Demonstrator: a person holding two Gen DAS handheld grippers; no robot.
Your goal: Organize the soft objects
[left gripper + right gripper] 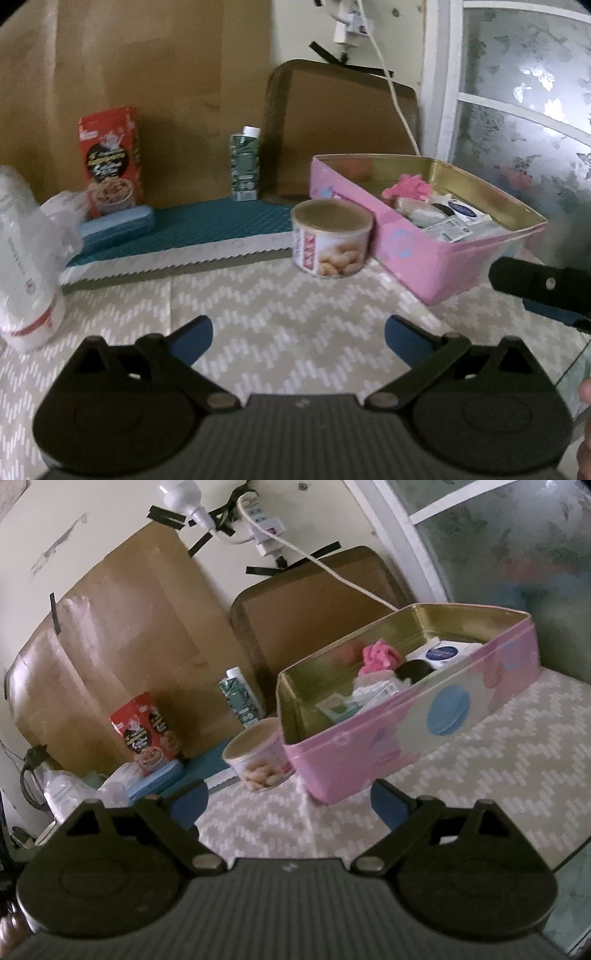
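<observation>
Now | my left gripper [298, 339] spread, empty | my right gripper [290, 800] spread, empty | pink tin [406, 734] long axis runs diagonally away rightward.

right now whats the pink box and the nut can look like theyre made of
Pink box: likely tin-plate metal, given the shiny gold reflective inside and rolled rim, with glossy printed outer walls. Nut can: unclear, card or metal body with a printed label and a dull tan lid.
</observation>
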